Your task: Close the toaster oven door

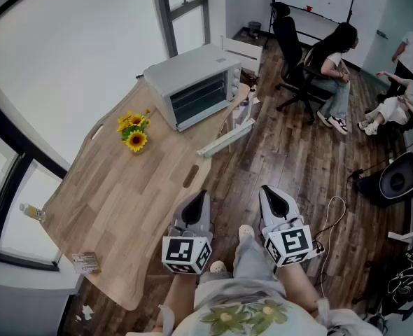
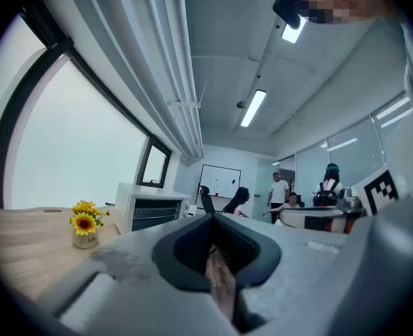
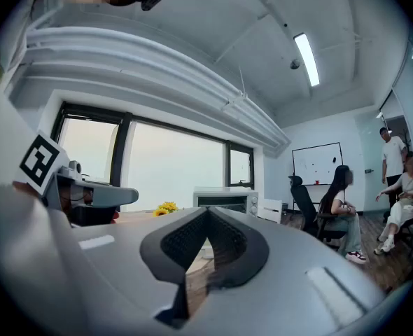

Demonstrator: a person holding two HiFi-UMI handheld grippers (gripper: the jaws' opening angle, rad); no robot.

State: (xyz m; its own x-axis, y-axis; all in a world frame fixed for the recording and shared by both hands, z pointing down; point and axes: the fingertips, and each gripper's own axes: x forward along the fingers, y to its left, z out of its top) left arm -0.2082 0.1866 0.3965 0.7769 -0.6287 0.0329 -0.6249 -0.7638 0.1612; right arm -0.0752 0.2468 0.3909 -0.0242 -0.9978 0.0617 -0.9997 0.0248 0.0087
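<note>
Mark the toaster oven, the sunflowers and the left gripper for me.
toaster oven [image 1: 201, 98], head view, front door glass.
sunflowers [image 1: 135, 131], head view, the yellow blooms.
left gripper [image 1: 199, 197], head view, tips of its shut jaws.

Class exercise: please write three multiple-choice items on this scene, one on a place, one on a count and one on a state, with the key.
1. Where does the small pot of yellow sunflowers stand?
A. on the light wooden table, beside the white box-shaped toaster oven
B. on top of the oven
C. on the floor

2. How many hand-held grey grippers show in the head view?
A. one
B. two
C. three

3. How do both grippers' jaws stand?
A. wide apart
B. clamped on the pot
C. shut and empty

Key:
1 A: the pot rests on the tabletop, to the left of the oven.
2 B: the left gripper and the right gripper each carry a marker cube.
3 C: each gripper view shows the pads together with nothing between them.
</note>
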